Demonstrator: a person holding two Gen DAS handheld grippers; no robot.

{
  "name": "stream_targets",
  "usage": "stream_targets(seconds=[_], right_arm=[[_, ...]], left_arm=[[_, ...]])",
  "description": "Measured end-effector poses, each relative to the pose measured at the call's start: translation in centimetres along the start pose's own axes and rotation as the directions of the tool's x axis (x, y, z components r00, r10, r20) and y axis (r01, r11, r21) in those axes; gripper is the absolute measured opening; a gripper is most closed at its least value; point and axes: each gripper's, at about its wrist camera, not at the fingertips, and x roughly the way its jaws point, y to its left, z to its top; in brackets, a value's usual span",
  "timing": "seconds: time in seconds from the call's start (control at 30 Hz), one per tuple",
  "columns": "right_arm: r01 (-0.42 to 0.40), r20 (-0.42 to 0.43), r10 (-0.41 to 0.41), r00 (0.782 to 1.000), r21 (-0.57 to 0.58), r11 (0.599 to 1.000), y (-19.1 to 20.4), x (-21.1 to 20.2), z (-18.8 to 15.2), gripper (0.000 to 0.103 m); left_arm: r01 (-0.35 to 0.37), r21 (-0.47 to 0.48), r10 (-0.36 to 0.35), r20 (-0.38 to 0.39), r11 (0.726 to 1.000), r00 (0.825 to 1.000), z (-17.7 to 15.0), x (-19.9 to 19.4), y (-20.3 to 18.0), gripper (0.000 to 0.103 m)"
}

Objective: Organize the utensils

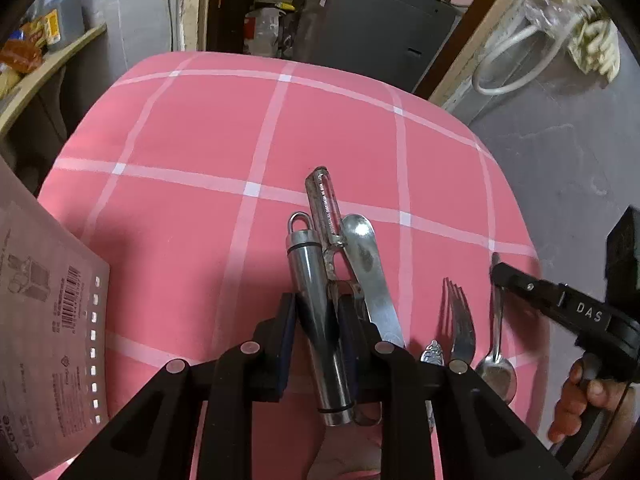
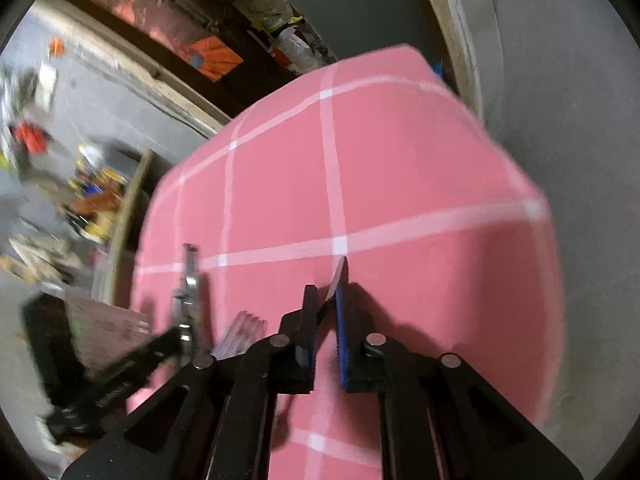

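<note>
Left jaws: the left gripper (image 1: 316, 336) is clamped on a bundle, a steel tube-handled tool (image 1: 316, 312) and a peeler (image 1: 326, 216) pressed together between its pads.
Bundle axis: runs straight out along the jaws, ends pointing away over the pink checked desk (image 1: 200, 140).
Butter knife (image 1: 368, 264): just beside the peeler at the right pad; whether it is in the grip I cannot tell.
Right jaws: the right gripper (image 2: 326, 316) is closed on the thin handle of a spoon (image 1: 497, 360), handle tip poking past the pads.
Spoon axis: along the jaws, bowl toward the person.
Fork (image 1: 460, 320): lies loose on the desk between the two grippers, tines away, roughly parallel to both, near each.
Box (image 1: 44, 320): at the left gripper's outer side, likely the organiser's packaging.
</note>
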Motion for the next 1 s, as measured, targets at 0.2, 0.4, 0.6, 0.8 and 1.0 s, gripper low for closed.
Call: stream_targets(seconds=[0.2,0.4,0.6,0.8,1.0], right_arm=[[-0.116,0.069,0.112,0.991,0.052,0.992,0.0,-2.5,-2.0,0.001],[-0.138,0.177,0.141,0.974,-0.029,0.99,2.0,-7.0,-5.0,0.001],[-0.102,0.313,0.135,0.94,-0.12,0.988,4.8,-11.8,-6.6,0.001],[-0.113,0.434,0.199,0.879,-0.215,0.97,9.5,-15.9,-6.7,0.001],[-0.16,0.53,0.332,0.78,-0.345,0.925,17.4,-18.5,-6.4,0.001]], left_arm=[[0.12,-0.012,-0.119,0.057,0.993,0.991,-0.3,-2.4,0.5,0.018],[0.171,0.071,-0.179,0.131,0.983,0.975,-1.4,-6.7,-0.5,0.017],[0.194,0.108,-0.213,0.199,0.975,0.957,-3.1,-11.0,0.2,0.017],[0.21,0.136,-0.241,0.287,0.968,0.927,-3.1,-16.6,1.6,0.017],[0.191,0.182,-0.249,0.39,0.965,0.887,-0.8,-23.7,3.4,0.017]])
